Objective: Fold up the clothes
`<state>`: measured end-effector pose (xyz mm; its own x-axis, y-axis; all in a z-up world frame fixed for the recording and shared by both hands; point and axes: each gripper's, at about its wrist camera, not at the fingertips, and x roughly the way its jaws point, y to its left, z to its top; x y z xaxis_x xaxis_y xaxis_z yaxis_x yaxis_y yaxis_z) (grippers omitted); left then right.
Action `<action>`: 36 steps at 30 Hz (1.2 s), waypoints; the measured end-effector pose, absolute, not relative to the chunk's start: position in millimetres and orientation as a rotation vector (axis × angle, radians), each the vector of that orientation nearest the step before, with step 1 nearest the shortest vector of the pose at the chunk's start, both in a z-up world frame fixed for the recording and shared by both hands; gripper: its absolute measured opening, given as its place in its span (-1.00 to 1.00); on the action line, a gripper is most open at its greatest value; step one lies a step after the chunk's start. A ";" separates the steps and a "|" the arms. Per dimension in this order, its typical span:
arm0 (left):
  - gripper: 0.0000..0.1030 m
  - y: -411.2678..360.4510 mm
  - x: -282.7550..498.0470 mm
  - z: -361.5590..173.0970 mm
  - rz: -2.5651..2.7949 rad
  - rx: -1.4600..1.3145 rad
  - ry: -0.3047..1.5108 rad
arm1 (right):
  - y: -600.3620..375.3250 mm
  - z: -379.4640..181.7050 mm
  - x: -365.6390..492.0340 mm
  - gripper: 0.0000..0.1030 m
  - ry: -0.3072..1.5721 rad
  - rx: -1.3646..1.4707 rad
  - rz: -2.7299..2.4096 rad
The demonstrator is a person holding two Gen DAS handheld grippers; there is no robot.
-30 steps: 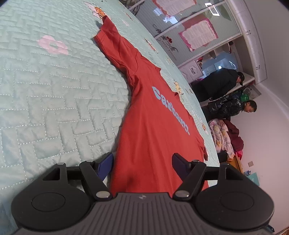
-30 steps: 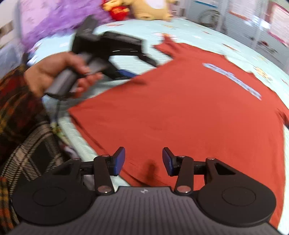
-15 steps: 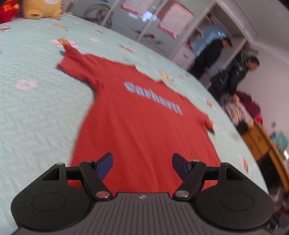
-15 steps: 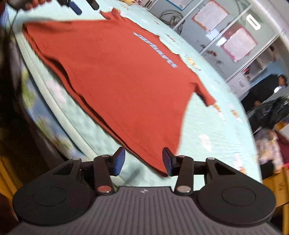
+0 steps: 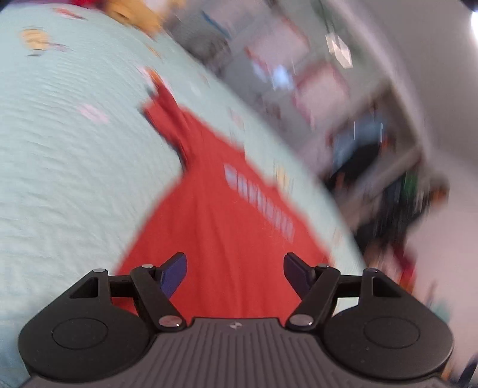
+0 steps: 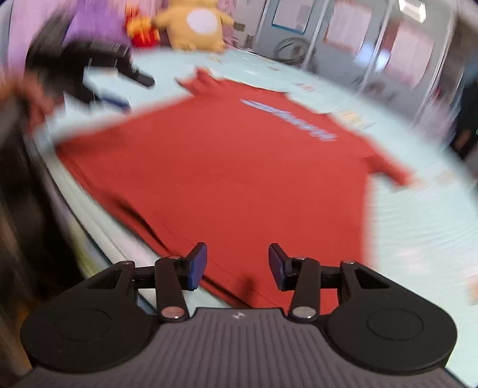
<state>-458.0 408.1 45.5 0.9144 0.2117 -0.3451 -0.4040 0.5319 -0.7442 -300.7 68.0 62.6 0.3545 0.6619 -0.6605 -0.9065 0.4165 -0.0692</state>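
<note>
Both shots were pretty blurry. Left gripper (image 5: pixel 235 273) hung wide open over the red t-shirt (image 5: pixel 227 226), holding nothing. The shirt lay spread flat on the pale green quilt (image 5: pixel 68 167), collar toward 12 o'clock. Right gripper (image 6: pixel 237 266) was also spread apart and empty, over the hem. A yellow plush toy (image 6: pixel 194 25) sat at 11 o'clock.
</note>
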 end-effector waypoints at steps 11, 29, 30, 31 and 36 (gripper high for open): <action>-0.20 437.8 -483.1 11.9 0.521 -1.055 0.107 | 221.5 48.2 -287.7 -0.97 0.853 -0.243 1.309; 0.09 417.1 -466.7 29.0 0.422 -0.907 0.253 | 111.8 48.5 -360.8 -0.38 0.441 -0.827 1.237; 0.15 409.6 -465.2 34.3 0.409 -0.874 0.261 | 108.4 47.3 -362.3 -0.38 0.429 -0.834 1.241; 0.20 403.4 -463.5 36.6 0.398 -0.848 0.270 | 105.4 46.3 -363.9 -0.38 0.413 -0.843 1.245; 0.22 379.1 -456.6 37.1 0.375 -0.739 0.332 | 100.3 44.9 -369.4 -0.38 0.292 -0.924 1.235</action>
